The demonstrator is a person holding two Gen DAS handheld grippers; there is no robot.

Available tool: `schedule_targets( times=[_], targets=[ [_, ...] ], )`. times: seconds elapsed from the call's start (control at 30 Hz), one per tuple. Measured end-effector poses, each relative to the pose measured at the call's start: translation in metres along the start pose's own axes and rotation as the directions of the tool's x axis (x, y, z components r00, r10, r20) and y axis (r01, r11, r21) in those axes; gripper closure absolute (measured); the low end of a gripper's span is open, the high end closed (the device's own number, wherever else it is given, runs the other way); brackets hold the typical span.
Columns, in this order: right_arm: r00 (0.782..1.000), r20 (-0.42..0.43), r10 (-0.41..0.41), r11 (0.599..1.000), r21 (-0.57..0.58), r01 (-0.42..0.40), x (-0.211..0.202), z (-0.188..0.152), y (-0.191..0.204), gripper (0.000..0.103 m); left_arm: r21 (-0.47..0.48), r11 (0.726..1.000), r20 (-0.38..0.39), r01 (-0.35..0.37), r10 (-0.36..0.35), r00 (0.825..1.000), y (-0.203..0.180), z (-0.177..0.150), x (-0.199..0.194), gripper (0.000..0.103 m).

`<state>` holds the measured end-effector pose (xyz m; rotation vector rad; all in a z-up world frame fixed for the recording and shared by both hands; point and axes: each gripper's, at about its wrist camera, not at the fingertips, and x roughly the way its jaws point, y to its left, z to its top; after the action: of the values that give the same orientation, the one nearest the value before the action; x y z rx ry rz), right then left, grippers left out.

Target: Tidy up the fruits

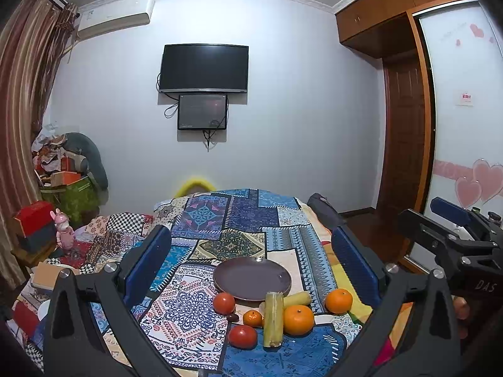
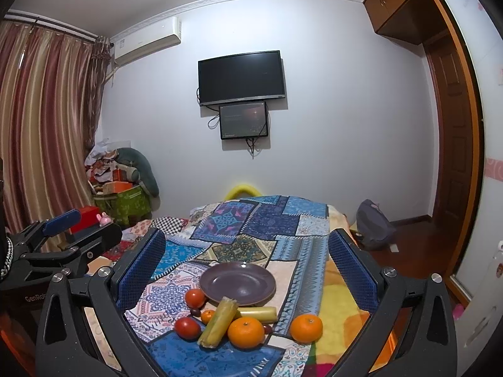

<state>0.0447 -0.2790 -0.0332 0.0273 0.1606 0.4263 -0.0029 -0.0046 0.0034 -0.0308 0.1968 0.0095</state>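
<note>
In the left wrist view our left tool (image 1: 251,251) stands with its pads wide apart and empty above the bed (image 1: 251,216). A sugarcane piece (image 1: 273,319) lies with its long axis running near to far, just near the plate (image 1: 252,278).

In the right wrist view our right tool (image 2: 246,257) is likewise spread apart; the same sugarcane piece (image 2: 218,322) slants far-right, beside an orange (image 2: 245,331).

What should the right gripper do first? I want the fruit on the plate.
Probably lower the open right gripper onto the lone orange: it sits apart on the right, while the plate is bare and both grippers hold nothing.
</note>
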Motion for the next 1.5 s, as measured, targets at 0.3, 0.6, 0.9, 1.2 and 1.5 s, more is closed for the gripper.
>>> schedule_targets(
  times=[0.3,0.6,0.9,1.2,1.5],
  targets=[
    [1.0,0.004,-0.005,1.0,0.002,0.005,-0.0003,-0.0014,-0.0005,0.0,-0.001,1.0,0.0,0.001,-0.001,1.0,0.0002,-0.0015,-0.0007,0.0],
    [1.0,0.006,-0.006,1.0,0.002,0.006,-0.0002,-0.0013,-0.0009,0.0,0.003,1.0,0.0,-0.001,0.001,1.0,0.0001,-0.0007,-0.0012,0.0],
    [1.0,0.008,-0.007,1.0,0.004,0.007,-0.0013,-0.0024,-0.0004,0.0,0.012,1.0,-0.001,-0.001,0.001,1.0,-0.0021,-0.0018,0.0,0.0],
    [1.0,0.007,-0.007,1.0,0.002,0.007,-0.0015,-0.0017,0.0003,0.0,0.01,1.0,-0.003,0.005,-0.005,1.0,-0.0021,-0.0027,-0.0001,0.0],
    [1.0,0.007,-0.007,1.0,0.004,0.007,-0.002,-0.0013,0.0004,0.0,0.007,1.0,-0.002,0.007,-0.007,1.0,-0.002,-0.002,-0.0012,0.0]
  ],
)
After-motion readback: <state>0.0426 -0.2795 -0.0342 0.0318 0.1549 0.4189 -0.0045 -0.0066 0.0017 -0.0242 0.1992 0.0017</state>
